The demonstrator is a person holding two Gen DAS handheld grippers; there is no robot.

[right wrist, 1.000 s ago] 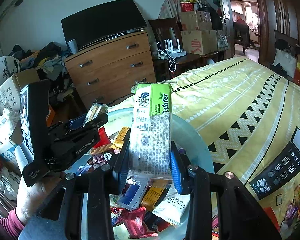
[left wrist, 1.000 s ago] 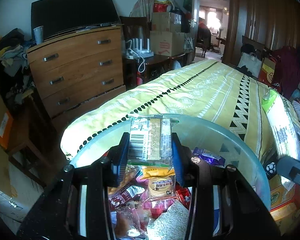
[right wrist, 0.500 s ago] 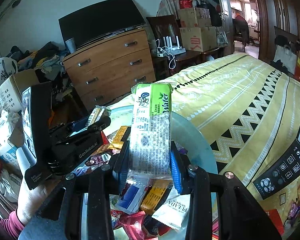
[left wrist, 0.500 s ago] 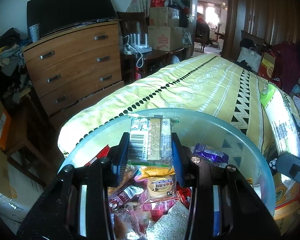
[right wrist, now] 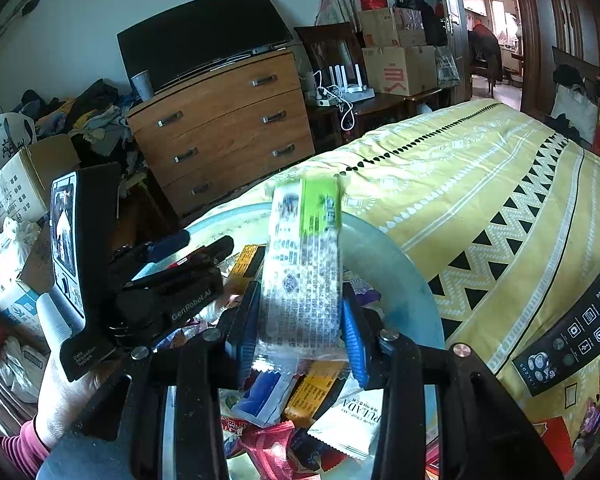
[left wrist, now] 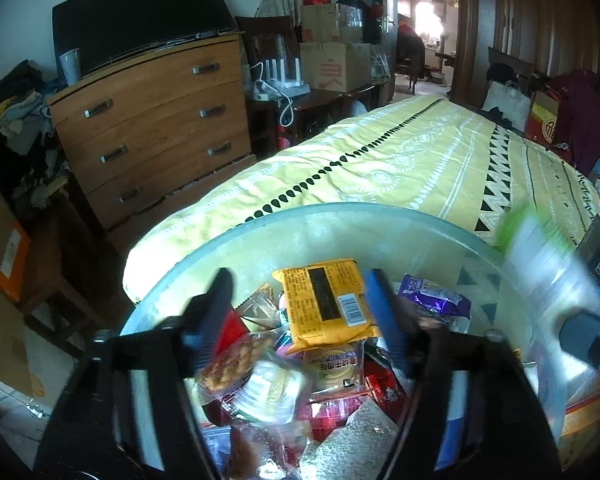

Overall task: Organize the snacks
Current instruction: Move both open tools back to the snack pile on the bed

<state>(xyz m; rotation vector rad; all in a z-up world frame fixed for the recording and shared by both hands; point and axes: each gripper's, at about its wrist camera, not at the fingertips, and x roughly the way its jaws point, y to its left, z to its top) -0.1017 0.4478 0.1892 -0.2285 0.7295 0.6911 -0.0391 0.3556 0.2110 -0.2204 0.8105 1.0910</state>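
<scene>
A round translucent bowl [left wrist: 340,216] full of wrapped snacks sits on the yellow patterned bed. My left gripper [left wrist: 300,316] hangs over it with its jaws open and empty. A yellow packet [left wrist: 326,300] lies on the pile between the fingers. My right gripper [right wrist: 300,320] is shut on a long green-and-white wafer pack [right wrist: 304,256], held upright above the bowl [right wrist: 396,272]. The wafer pack shows blurred at the right of the left wrist view [left wrist: 540,252]. The left gripper appears in the right wrist view [right wrist: 180,260] at the bowl's left side.
A black remote control [right wrist: 572,328] lies on the bedspread [right wrist: 480,184] to the right of the bowl. A wooden dresser [left wrist: 152,128] with a television stands beyond the bed's end. Boxes and clothes crowd the left side.
My left gripper opened and let go of the barcode-labelled pack it held; a yellow packet now lies on the pile. The wafer pack in my right gripper has tilted and blurred.
</scene>
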